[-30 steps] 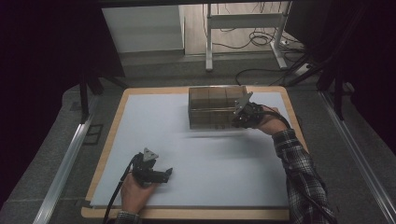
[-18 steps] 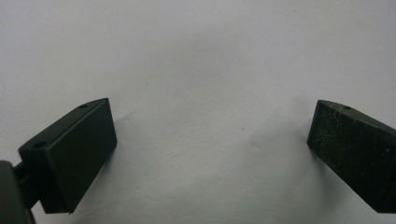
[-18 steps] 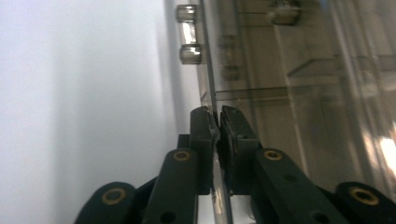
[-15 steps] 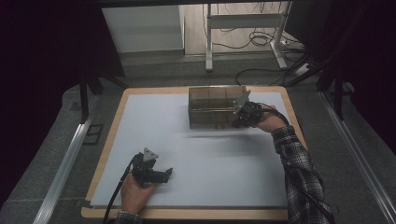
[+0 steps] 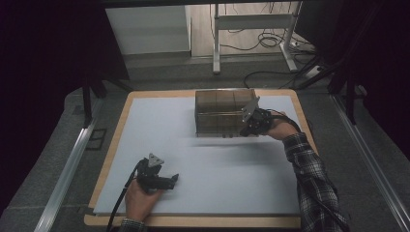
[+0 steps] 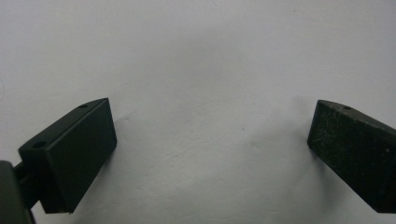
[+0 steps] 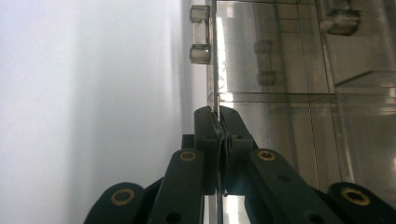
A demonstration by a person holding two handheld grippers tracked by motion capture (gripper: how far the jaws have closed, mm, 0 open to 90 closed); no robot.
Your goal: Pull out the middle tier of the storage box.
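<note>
Pale white sheet (image 5: 212,159) covers my wooden board (image 5: 112,140), and near its front edge my left gripper (image 5: 170,181) rests with jaws spread wide over bare sheet. Farther back, toward the sheet's far edge, my right gripper (image 7: 218,122) is clamped on a thin wall of the smoky clear box (image 5: 220,113). Beyond the sheet lie grey floor (image 5: 159,72), cables (image 5: 263,46) and metal desk legs (image 5: 216,43).

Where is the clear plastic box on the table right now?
In the high view the clear plastic box sits at the far middle of the white mat, and the right gripper is shut on its thin wall at the right end.
</note>
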